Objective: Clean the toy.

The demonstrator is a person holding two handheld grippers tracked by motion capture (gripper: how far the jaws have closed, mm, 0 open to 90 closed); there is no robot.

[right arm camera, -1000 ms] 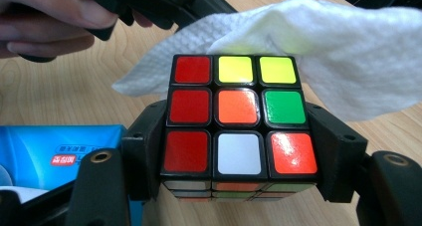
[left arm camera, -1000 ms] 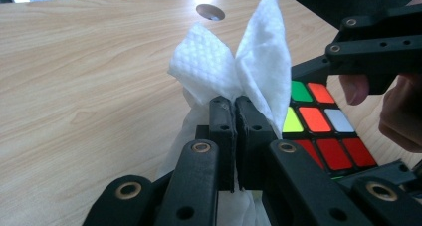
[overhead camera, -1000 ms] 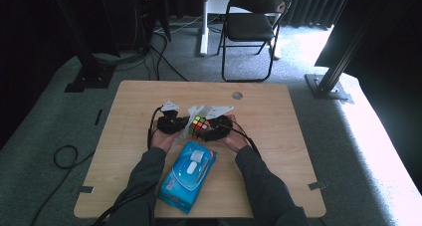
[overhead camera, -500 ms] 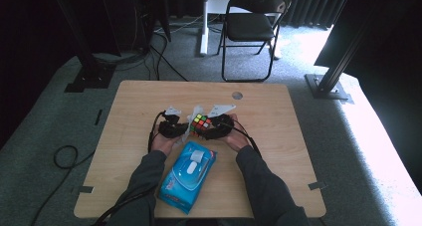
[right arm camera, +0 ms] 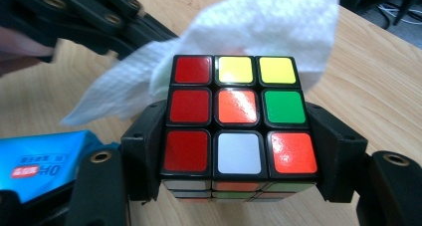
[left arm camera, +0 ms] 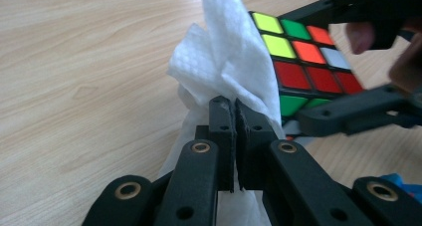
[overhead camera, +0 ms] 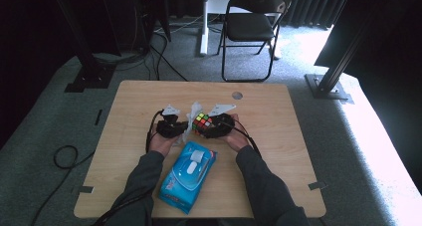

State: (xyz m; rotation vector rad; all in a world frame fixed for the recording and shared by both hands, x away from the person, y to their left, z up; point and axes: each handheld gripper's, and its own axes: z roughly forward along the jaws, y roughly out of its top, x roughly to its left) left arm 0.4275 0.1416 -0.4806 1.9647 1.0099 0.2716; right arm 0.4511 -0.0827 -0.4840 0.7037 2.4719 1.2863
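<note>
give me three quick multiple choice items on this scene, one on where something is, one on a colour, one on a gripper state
1. Where does the blue wipes pack lie?
A. on the chair
B. on the table, between the person's forearms
C. on the floor

2. What colour is the centre sticker on the cube face seen in the right gripper view?
A. orange
B. blue
C. white

3. What is the left gripper doing?
A. open over bare table
B. shut on the cube
C. shut on the white wipe

Answers: 1 B, the pack rests on the wood near the table's front edge. 2 A, the middle square is orange. 3 C, its jaws pinch the wipe's fold.
</note>
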